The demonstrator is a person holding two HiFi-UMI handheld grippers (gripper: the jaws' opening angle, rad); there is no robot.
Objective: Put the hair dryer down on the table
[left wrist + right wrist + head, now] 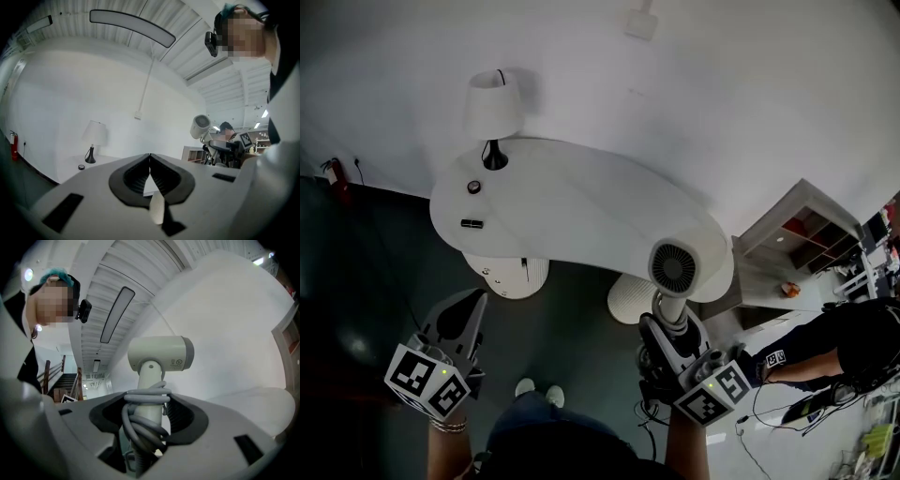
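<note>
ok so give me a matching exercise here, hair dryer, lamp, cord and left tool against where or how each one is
Things:
1 hair dryer
2 lamp
3 cord
4 left tool

States:
a shut, nothing in it
b standing on the white table
c held upright in the right tool
d wound round the handle

Pairs: 1-c, 2-b, 3-d, 4-a

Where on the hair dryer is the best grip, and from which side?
Take the hair dryer by its handle, coming from the free end, as the right gripper has it. The handle is a straight, narrow stem under a bulky head, though the wound cord thickens it.
</note>
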